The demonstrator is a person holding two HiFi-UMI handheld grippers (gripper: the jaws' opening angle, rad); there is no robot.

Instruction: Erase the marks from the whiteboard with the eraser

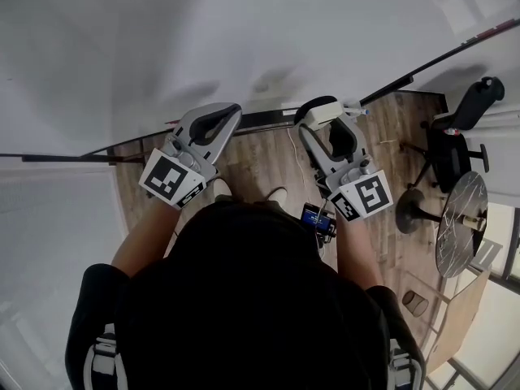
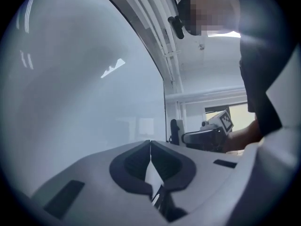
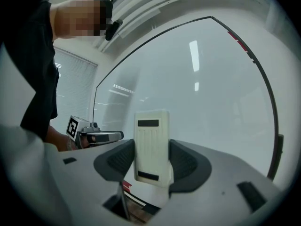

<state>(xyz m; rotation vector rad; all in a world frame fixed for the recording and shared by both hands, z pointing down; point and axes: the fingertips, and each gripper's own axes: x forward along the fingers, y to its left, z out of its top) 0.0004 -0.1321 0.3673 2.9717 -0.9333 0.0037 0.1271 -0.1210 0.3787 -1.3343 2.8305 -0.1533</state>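
Although the whiteboard (image 1: 244, 39) fills the upper half of the head view, its edges run out of the frame at the top and left. Glare and soft reflections across its pale surface make it impossible to tell whether any marks lie on it. Only its dark lower frame (image 1: 268, 119) shows clearly, crossing from mid left to upper right. The person (image 1: 244, 299), in dark clothing, takes up the bottom centre and hides the floor below; the forearms are cut off by the torso.

Left of centre, the left gripper (image 1: 213, 120) points up toward the board's lower edge. In its own view the two dark pads meet at their tips, with nothing between them. Right of centre, the right gripper (image 1: 325, 116) is clamped on the eraser (image 3: 151, 147), a cream block standing upright between the pads at the middle of the right gripper view, board behind it. In the head view the eraser sits at the gripper's tip, just beside the frame. Whether it touches the board cannot be told.
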